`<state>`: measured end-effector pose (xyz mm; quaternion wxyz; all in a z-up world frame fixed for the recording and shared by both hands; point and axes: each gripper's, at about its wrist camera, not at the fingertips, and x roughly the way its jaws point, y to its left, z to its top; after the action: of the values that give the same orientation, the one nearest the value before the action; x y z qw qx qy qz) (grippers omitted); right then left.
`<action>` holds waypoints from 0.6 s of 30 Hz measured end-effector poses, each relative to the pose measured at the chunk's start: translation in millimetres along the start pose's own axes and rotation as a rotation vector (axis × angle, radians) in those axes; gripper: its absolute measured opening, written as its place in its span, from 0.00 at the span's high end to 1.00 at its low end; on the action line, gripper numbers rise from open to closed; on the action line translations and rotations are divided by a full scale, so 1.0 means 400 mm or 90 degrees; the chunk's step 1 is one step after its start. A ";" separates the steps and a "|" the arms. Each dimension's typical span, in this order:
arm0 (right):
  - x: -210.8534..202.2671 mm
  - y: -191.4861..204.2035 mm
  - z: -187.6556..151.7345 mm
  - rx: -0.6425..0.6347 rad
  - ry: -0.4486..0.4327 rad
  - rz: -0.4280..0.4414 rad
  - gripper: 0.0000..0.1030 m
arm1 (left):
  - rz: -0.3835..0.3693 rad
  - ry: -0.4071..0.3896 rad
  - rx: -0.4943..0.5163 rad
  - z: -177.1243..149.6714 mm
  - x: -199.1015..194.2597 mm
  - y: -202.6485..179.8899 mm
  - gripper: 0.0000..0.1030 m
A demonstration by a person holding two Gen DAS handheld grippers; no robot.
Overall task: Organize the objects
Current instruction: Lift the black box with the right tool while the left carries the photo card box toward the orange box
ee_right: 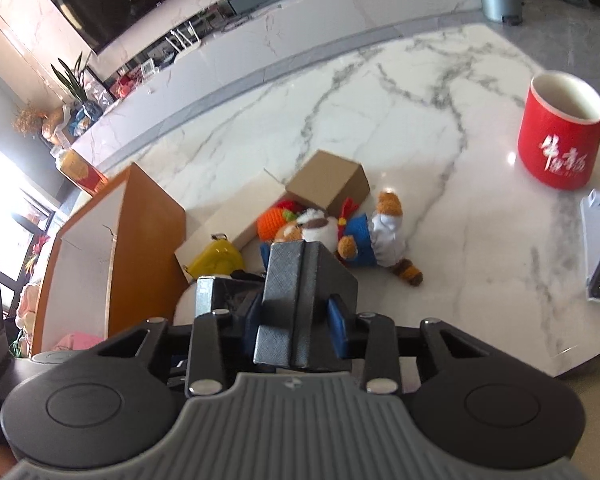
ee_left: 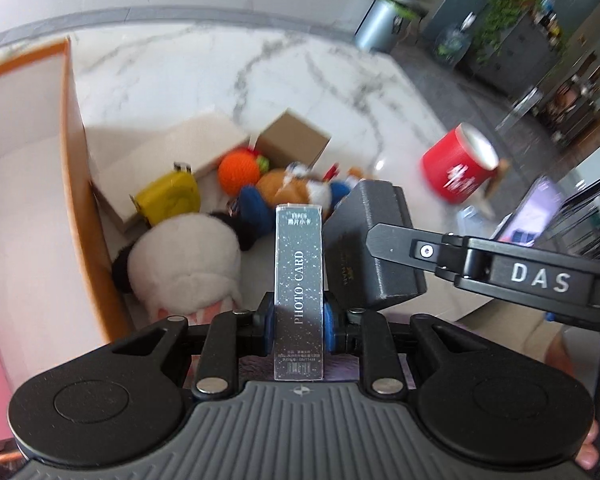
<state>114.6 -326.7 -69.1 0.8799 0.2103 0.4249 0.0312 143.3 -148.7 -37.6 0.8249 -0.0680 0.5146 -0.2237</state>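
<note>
The left gripper (ee_left: 299, 320) clamps a silver photo-card box (ee_left: 299, 280); the right gripper (ee_right: 300, 320) clamps a grey box (ee_right: 304, 300) (both above the toy pile (ee_right: 324, 232)). Bare marble table (ee_right: 440, 128) stretches beyond the toys toward the red mug (ee_right: 560, 136).

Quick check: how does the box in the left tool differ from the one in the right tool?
The photo card box is slim, tall and glittery silver with printed lettering; the dark grey box is blockier, matte and textured, with a seam down its middle. The left tool pinches the silver one by its narrow sides. Both are gripped between blue pads above the marble table.
</note>
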 end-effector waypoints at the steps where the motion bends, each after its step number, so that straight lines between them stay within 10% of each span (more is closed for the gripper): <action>1: -0.017 0.014 0.000 -0.006 -0.011 0.004 0.64 | -0.006 -0.014 -0.001 0.000 -0.027 -0.001 0.74; 18: -0.097 0.344 -0.008 -0.129 -0.056 0.172 0.64 | 0.029 -0.198 -0.113 -0.021 -0.351 0.190 0.74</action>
<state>104.4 -209.7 12.3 0.9023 0.1766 0.3486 0.1823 106.6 -18.4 47.5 0.8902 -0.1624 0.4000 -0.1456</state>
